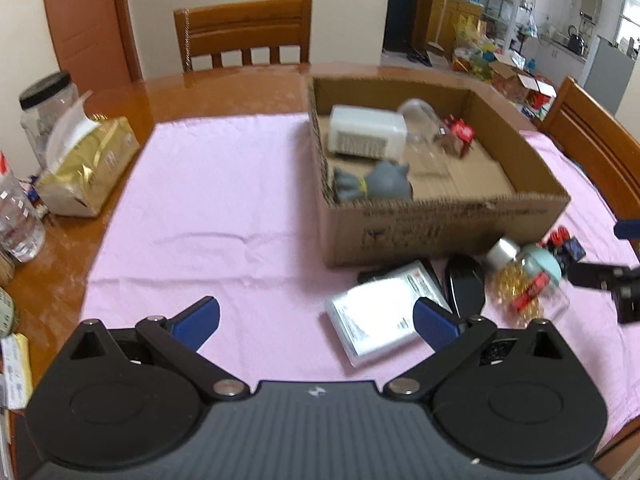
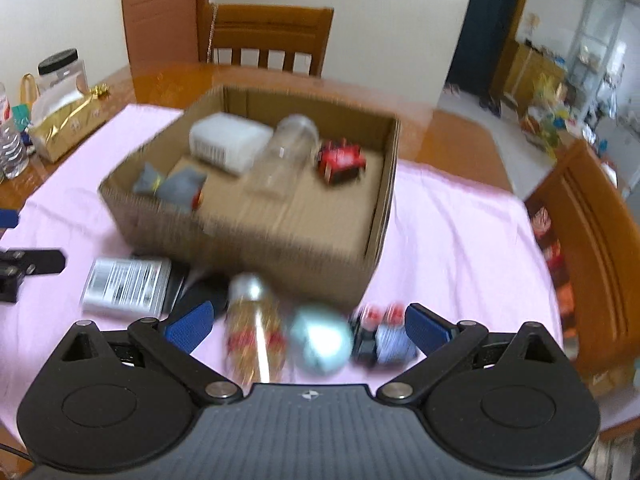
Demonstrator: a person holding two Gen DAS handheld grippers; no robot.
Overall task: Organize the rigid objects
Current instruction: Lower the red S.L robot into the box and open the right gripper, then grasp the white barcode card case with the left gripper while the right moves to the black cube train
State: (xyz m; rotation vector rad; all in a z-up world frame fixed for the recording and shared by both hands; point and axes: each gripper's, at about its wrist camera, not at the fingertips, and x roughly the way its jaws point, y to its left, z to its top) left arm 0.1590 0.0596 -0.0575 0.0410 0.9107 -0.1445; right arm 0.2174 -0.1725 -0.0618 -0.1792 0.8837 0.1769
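The left tool [image 1: 316,320] and the right tool [image 2: 308,326] both stand with blue fingers wide apart, gripping nothing, above a pink cloth [image 1: 224,208] spread over the glossy wooden bench [image 1: 192,88]. The landmark is the open brown cardboard box [image 1: 440,224]. Just in front of it lie a flat silver packet [image 1: 380,320], a black oval case [image 1: 464,284], a clear jar of gold clips [image 1: 520,292], a pale teal round object [image 2: 320,340] and a small dark toy car [image 2: 380,340]. Inside the box lie a white plastic container [image 1: 368,132], a clear jar [image 1: 420,128], a grey figurine [image 1: 380,184] and a red toy [image 2: 340,160]. Left of the box sits a gold tissue pack [image 1: 88,164]. Behind it stands a wooden chair [image 1: 244,32] against a cream wall [image 1: 344,8]; to the right, a doorway opens onto a cluttered kitchen [image 1: 540,32].
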